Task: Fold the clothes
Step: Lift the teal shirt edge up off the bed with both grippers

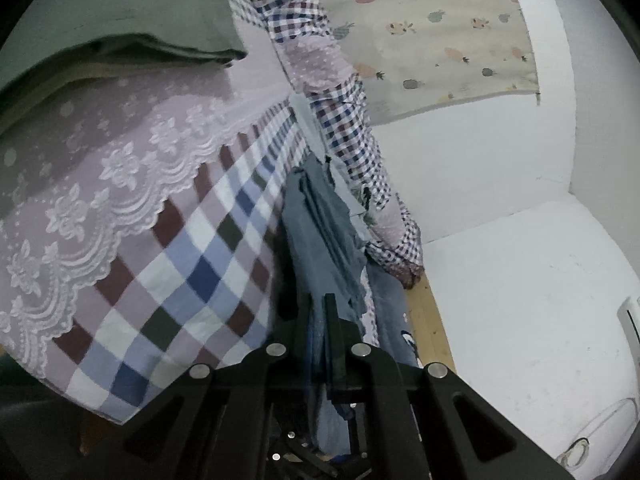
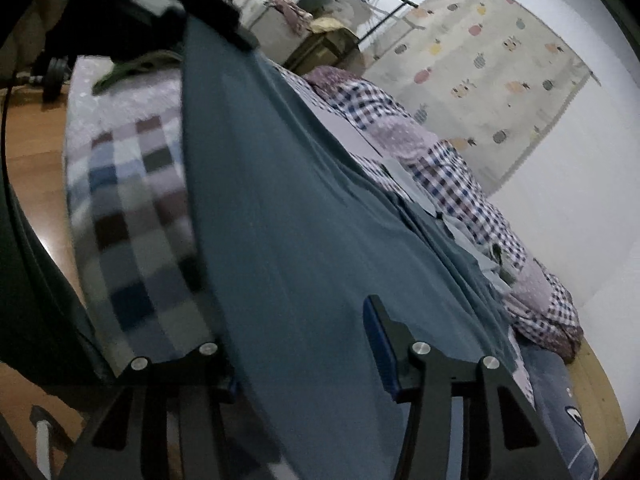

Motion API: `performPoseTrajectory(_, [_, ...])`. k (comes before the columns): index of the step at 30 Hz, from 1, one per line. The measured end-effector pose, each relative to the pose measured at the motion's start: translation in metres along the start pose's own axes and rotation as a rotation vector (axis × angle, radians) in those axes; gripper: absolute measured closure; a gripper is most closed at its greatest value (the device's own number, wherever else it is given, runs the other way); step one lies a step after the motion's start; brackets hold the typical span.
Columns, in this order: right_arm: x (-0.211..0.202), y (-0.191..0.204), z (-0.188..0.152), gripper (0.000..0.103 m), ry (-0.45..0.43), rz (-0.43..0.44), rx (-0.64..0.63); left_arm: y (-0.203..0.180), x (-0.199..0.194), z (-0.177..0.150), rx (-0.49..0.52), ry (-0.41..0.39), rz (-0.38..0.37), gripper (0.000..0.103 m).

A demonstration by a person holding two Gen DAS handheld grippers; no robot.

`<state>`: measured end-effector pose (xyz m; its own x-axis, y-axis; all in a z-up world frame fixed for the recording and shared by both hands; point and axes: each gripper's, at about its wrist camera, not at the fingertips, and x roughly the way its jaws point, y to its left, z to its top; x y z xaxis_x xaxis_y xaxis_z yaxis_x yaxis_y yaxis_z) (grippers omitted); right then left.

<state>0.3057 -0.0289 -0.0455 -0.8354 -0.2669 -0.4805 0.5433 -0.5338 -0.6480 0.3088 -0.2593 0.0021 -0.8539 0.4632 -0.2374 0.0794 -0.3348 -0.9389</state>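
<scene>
A teal-grey garment (image 1: 320, 232) hangs bunched in narrow folds over the checked bed cover (image 1: 180, 264). My left gripper (image 1: 318, 300) is shut on the garment's near end, with cloth pinched between its black fingers. In the right wrist view the same garment (image 2: 272, 180) stretches as a wide sheet from a dark shape at the top left down across the bed. My right gripper (image 2: 296, 312) stands open. The cloth runs between its jaws, the blue-padded right finger (image 2: 380, 344) shows, and the left finger is hidden behind the fabric.
A folded green cloth (image 1: 160, 20) lies on the lace-edged cover (image 1: 100, 184). A small-check quilt (image 2: 440, 168) is heaped along the white wall under a fruit-print hanging (image 2: 480, 64). A dark blue printed garment (image 2: 560, 400) lies at the bed's end. Wood floor (image 2: 28, 140) is left.
</scene>
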Motion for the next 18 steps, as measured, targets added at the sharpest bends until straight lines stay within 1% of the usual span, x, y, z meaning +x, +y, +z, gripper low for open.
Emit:
performPoseTrajectory(3, [0.002,-0.021,-0.013,0.05,0.03,-0.023,0.031,-0.001,0.0,0.001,-0.018,-0.001,-0.012,0.101])
performPoseTrajectory(8, [0.001,-0.048,-0.034,0.047,0.065,-0.061,0.072,-0.005,0.003,-0.001,-0.065,0.009,-0.093,0.101])
performPoseTrajectory(14, [-0.008,-0.062,-0.055,0.044,0.074,-0.089,0.068,-0.005,0.01,-0.001,-0.13,0.013,-0.125,0.101])
performPoseTrajectory(18, [-0.016,-0.072,-0.066,0.043,0.083,-0.107,0.08,-0.011,0.012,-0.002,-0.129,0.018,-0.132,0.101])
